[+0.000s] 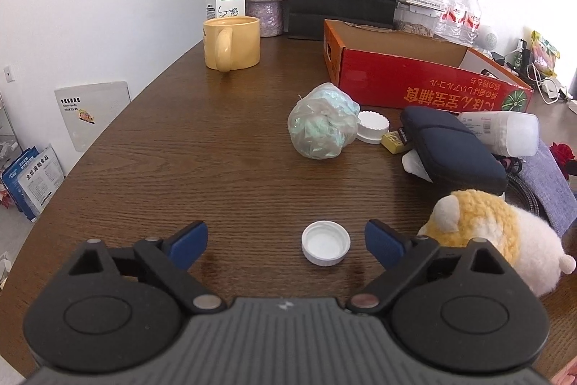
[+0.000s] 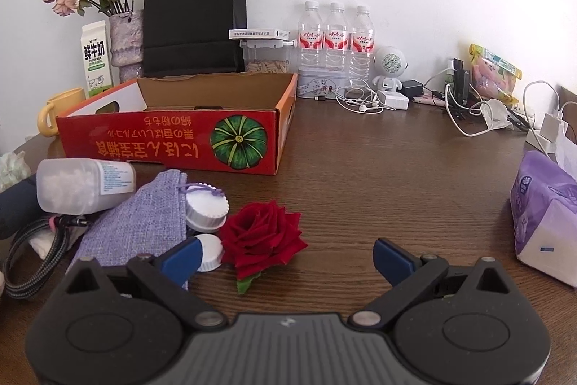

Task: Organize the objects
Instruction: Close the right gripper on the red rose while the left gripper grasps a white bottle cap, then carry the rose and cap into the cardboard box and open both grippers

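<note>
Both hand-held grippers sit nearest the lens, each with blue-padded jaws spread wide and nothing between the pads: the left hand-held gripper (image 1: 286, 242) frames a small white plastic bottle cap (image 1: 326, 243) lying open side up on the dark brown wooden desk (image 1: 180, 150), untouched, and the right hand-held gripper (image 2: 286, 258) hangs over a red fabric rose (image 2: 262, 237) that lies nearer its left finger.

Behind, toward the wall, stands a shallow red and orange cardboard tray box (image 2: 173, 141) printed with a green pumpkin, open at the top. In front of it lie a dark navy zipped pouch (image 1: 454, 150), a lavender woven cloth bag (image 2: 140, 222), and a translucent white plastic bottle (image 2: 83, 184) on its side. A yellow-and-white plush toy (image 1: 490, 233) sits just right of the left gripper. A crumpled clear plastic bag holding pale green material (image 1: 322, 125) rests mid-desk, touching a white ribbed jar lid (image 1: 373, 127). Two more white lids (image 2: 207, 208) lie beside the rose.
</note>
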Motion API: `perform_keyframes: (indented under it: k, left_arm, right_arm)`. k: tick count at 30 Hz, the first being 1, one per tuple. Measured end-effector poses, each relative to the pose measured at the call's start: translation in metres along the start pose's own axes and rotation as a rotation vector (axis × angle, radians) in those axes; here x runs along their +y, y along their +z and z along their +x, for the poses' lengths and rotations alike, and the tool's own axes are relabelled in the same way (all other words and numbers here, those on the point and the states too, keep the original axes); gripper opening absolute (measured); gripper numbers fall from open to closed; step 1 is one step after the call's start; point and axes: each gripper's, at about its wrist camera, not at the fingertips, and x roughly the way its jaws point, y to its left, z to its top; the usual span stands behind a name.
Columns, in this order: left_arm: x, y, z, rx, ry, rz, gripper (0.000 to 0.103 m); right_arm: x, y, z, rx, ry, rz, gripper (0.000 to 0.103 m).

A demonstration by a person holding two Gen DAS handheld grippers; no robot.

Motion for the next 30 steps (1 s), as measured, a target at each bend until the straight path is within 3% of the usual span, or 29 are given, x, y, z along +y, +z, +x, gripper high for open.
perform_keyframes:
  k: [7, 12, 19, 30]
  left_arm:
    - [-0.002, 0.001, 0.001, 0.011, -0.066, 0.003, 0.064]
    - [-0.006, 0.003, 0.001, 0.026, -0.093, 0.003, 0.031]
    - [-0.008, 0.001, 0.0, 0.019, -0.073, 0.001, 0.03]
    - [-0.005, 0.01, -0.01, -0.026, -0.042, -0.023, 0.03]
  right_arm:
    - [-0.004, 0.01, 0.012, 0.011, 0.038, 0.013, 0.078]
    - [-0.003, 0.01, 0.016, 0.027, 0.081, 0.021, 0.055]
    - [-0.003, 0.009, 0.012, 0.013, 0.105, 0.035, 0.04]
    - [-0.002, 0.01, 0.001, -0.021, 0.117, 0.028, 0.03]
